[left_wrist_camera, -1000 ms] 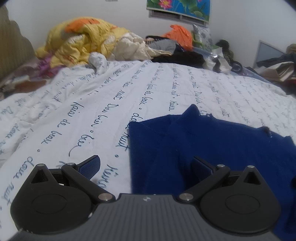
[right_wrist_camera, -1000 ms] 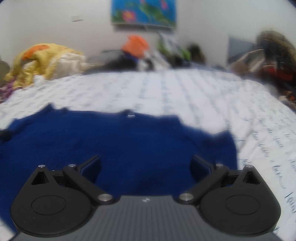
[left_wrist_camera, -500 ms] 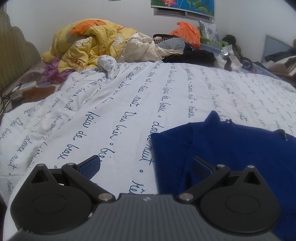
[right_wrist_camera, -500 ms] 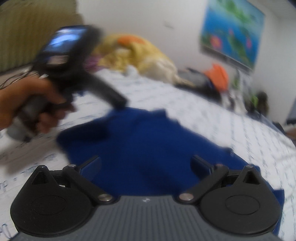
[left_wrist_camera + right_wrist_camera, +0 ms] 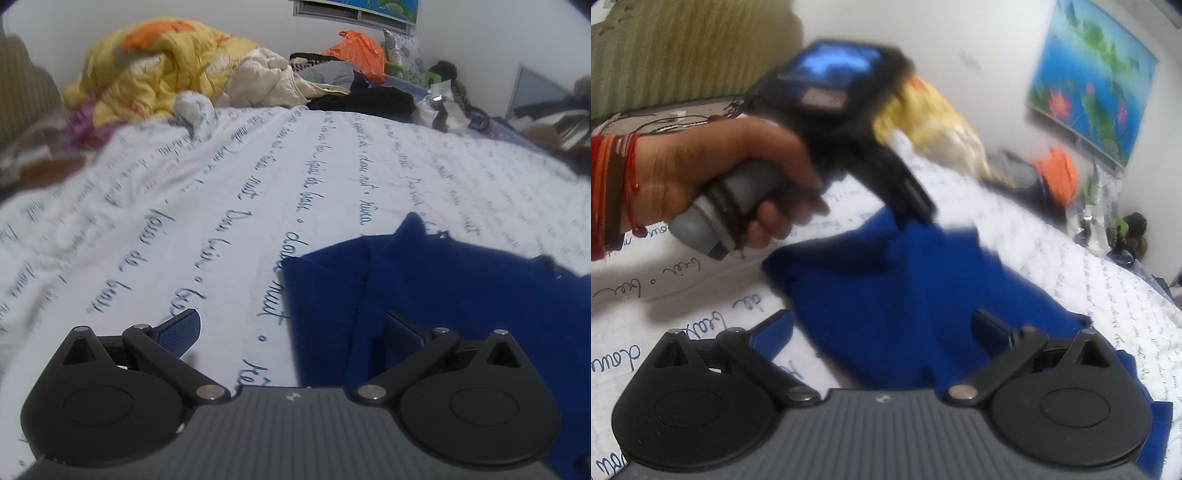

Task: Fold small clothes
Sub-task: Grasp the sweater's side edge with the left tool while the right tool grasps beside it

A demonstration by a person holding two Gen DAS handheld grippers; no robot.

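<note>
Left wrist view: dark blue fleece garment (image 5: 461, 295) flat on white bedsheet printed with blue cursive script (image 5: 221, 206), filling the 3-to-5 o'clock part of frame; one long fold crease down its near-left part; left edge roughly at centre. Left black two-finger gripper (image 5: 291, 332) spread wide, nothing between the fingers; left finger over bare sheet, right finger over the blue fabric; contact with cloth cannot be judged. Crumpled yellow quilt with orange patches (image 5: 159, 70) at 11 o'clock; orange plastic bag (image 5: 360, 55) at 1 o'clock, dark clothes just beside it.

Right wrist view, heavily motion-blurred: right black two-finger gripper (image 5: 882, 328) also spread wide, empty, low over the same garment (image 5: 905, 295); garment bunched at centre, peak at 12 o'clock. Bare hand with red thread bracelets (image 5: 713, 184) at 9-to-10 o'clock gripping the grey handle of the left gripper (image 5: 916, 206); its black tip at the raised garment corner; pinching or merely touching — cannot tell through blur. Blue floral wall picture (image 5: 1097, 81) at 2 o'clock.
</note>
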